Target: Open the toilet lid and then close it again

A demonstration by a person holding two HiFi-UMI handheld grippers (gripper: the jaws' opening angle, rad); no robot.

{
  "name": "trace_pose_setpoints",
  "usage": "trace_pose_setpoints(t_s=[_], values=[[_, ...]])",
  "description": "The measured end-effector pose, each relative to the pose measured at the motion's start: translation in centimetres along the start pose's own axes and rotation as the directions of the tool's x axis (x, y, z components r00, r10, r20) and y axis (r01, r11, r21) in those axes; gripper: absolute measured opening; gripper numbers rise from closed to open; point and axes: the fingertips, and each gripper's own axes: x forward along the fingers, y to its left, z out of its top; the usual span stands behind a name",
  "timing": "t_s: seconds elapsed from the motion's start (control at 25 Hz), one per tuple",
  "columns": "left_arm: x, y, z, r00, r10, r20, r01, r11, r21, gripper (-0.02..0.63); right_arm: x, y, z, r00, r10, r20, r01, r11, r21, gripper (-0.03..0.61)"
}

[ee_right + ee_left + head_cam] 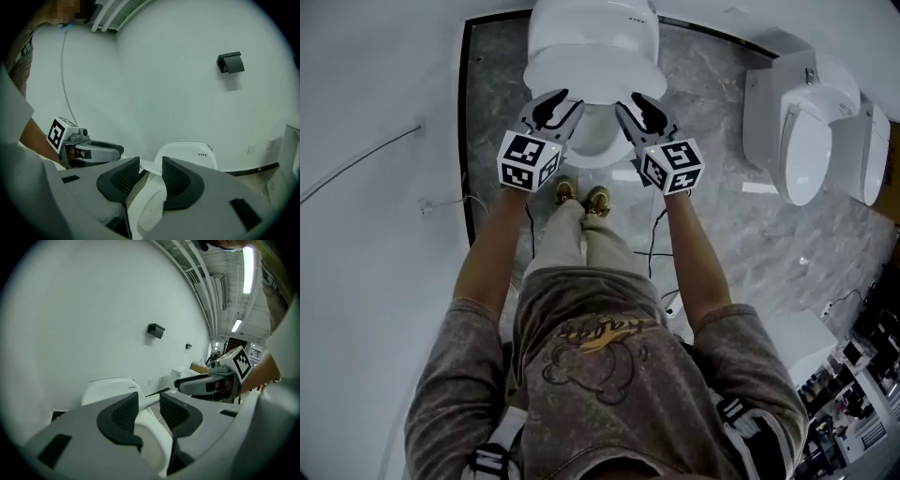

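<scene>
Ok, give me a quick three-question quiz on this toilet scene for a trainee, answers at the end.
1. True or false: the left gripper is clamped on the toilet.
2. Which white fixture hangs at the right of the head view? A) sink B) urinal C) bin
3. How do the jaws of the right gripper stand?
Key: 1 false, its jaws are apart and hold nothing. 2 B, the urinal. 3 Apart, with nothing between the pads.

Toilet (592,47) just beyond the shoes (581,195), urinal (811,141) to its right
</scene>
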Motion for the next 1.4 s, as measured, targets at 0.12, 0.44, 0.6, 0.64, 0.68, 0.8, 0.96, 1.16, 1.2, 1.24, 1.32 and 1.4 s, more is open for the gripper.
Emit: trace_pose_setpoints(t_s=[0.12,0.44,0.6,0.64,0.68,0.8,0.96,1.16,1.2,1.24,1.32,1.4], values=[[-1.2,-1.3,-3.5,1.0,-0.018,-0.007,0.017,1.0,-0.025,0.143,-1.1,1.1,-3.4,1.0,-0.019,-0.004,0.019,0.999,0.038,0.149],[-2.4,-3.3,-12.6,0.998,-0.017,-0.057,0.01,0.992,-0.127,0.121,-2.6,2.5,-12.6,0.994,-0.059,-0.097,0.065,0.995,0.069,0.146],[-1.8,-3.5,-17.1,0.995,0.009,-0.099,-0.024,0.988,-0.155,0.084,-2.5,2.4,-17.1,0.987,-0.069,-0.143,0.083,0.992,0.095,0.14],[-1.7,-3.6,-18.2,0.994,0.009,-0.109,-0.026,0.987,-0.159,0.084,-2.5,2.5,-18.2,0.986,-0.069,-0.153,0.085,0.991,0.1,0.14],[-1.6,-3.7,-19.4,0.993,0.008,-0.118,-0.027,0.986,-0.164,0.084,-2.5,2.5,-19.4,0.984,-0.069,-0.163,0.086,0.991,0.105,0.138],[-1.0,-4.0,-22.8,0.989,0.004,-0.146,-0.03,0.984,-0.177,0.084,-2.3,2.3,-22.8,0.979,-0.064,-0.194,0.087,0.99,0.114,0.138],[0.1,-4.0,-27.7,0.981,0.013,-0.193,-0.05,0.981,-0.189,0.084,-1.6,1.7,-27.6,0.972,-0.073,-0.223,0.103,0.987,0.125,0.129],[1.3,-3.6,-32.8,0.971,0.02,-0.239,-0.066,0.98,-0.187,0.083,-0.6,1.1,-32.6,0.965,-0.074,-0.251,0.111,0.985,0.134,0.117],[1.6,-3.4,-33.5,0.969,0.02,-0.246,-0.068,0.98,-0.186,0.081,-0.4,1.0,-33.4,0.964,-0.071,-0.256,0.108,0.985,0.134,0.115],[1.8,-3.3,-34.2,0.967,0.021,-0.253,-0.07,0.98,-0.186,0.081,-0.1,0.9,-34.1,0.963,-0.067,-0.262,0.105,0.985,0.134,0.114],[2.4,-3.0,-35.5,0.963,0.021,-0.268,-0.073,0.98,-0.187,0.081,0.3,0.6,-35.4,0.96,-0.062,-0.274,0.102,0.985,0.137,0.112],[2.9,-2.8,-36.7,0.959,0.021,-0.283,-0.077,0.979,-0.19,0.081,0.6,0.3,-36.7,0.956,-0.058,-0.288,0.103,0.985,0.142,0.109]])
